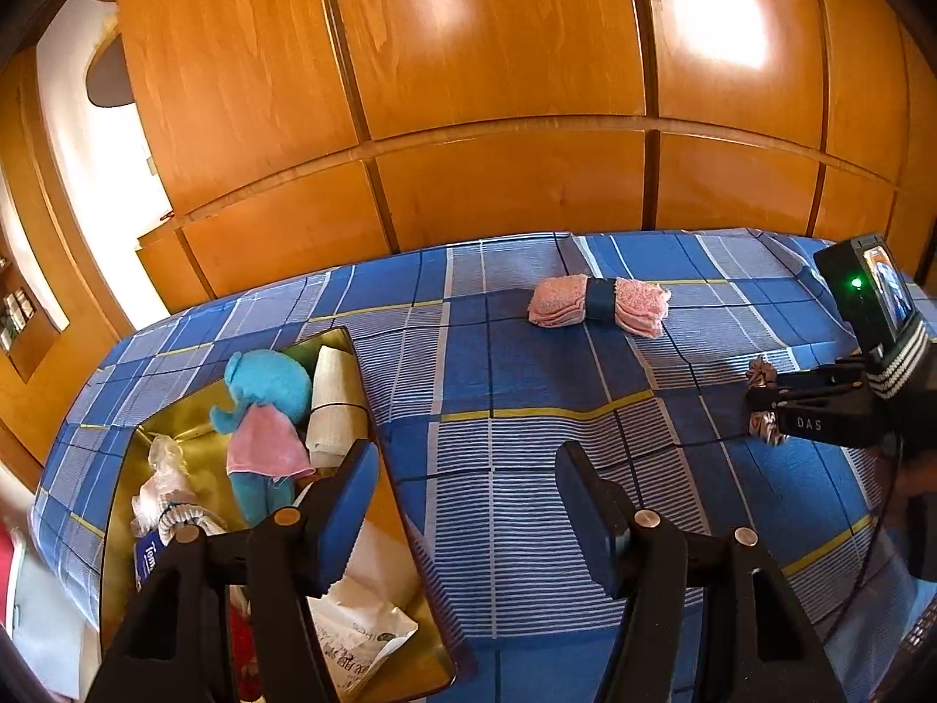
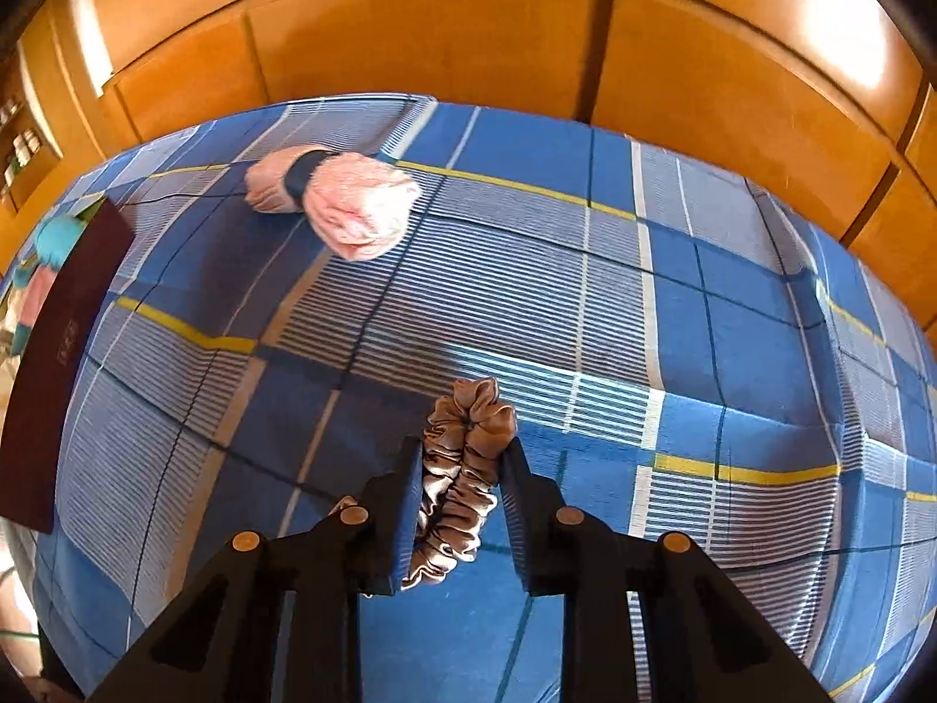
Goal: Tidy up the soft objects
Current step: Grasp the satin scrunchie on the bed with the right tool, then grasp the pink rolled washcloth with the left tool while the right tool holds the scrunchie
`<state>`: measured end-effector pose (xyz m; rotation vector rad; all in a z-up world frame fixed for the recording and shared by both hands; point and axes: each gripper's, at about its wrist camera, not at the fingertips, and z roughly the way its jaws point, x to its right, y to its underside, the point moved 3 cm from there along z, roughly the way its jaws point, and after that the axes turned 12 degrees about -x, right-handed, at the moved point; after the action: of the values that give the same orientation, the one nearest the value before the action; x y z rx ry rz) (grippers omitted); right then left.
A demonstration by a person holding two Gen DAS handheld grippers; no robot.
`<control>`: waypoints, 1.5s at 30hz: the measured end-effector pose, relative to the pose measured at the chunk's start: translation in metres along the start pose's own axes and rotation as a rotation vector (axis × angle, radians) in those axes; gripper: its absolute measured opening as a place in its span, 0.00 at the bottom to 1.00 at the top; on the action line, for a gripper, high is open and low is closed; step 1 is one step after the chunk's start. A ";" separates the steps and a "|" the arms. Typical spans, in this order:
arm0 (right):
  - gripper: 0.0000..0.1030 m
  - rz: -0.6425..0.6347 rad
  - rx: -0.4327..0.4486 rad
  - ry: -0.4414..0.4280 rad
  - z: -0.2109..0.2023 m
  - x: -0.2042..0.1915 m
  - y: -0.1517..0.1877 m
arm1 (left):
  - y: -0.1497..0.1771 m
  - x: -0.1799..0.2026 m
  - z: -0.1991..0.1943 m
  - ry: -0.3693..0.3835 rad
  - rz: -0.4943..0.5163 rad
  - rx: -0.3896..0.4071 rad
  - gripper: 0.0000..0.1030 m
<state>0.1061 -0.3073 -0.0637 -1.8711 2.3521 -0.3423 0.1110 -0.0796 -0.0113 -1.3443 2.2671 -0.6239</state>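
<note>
Right gripper clamped narrow on taupe satin scrunchie, squeezed into long ruffled strip between pads, low over blue plaid bedcover; left gripper half-open, nothing between pads, hovering at edge of gold-lined box; inside box, at 9 o'clock from left gripper: turquoise plush toy in pink dress, cream rolled cloth, crinkled plastic bag, white printed pouch; pink towel roll with dark band lying on bedcover at 12 o'clock, well apart.
</note>
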 end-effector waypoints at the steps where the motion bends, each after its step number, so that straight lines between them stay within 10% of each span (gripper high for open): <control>1: 0.25 0.008 -0.006 -0.007 0.002 0.002 -0.001 | -0.001 0.001 0.001 0.001 0.002 -0.002 0.62; 32: 0.25 -0.009 0.002 0.031 0.003 -0.005 0.004 | -0.045 0.062 0.036 0.066 0.083 -0.072 0.62; 45: 0.25 -0.008 0.002 0.032 0.004 -0.005 0.004 | -0.077 0.062 0.087 0.218 -0.064 -0.219 0.62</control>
<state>0.1046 -0.3019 -0.0686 -1.8883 2.3642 -0.3778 0.1871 -0.1816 -0.0457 -1.5217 2.5371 -0.5815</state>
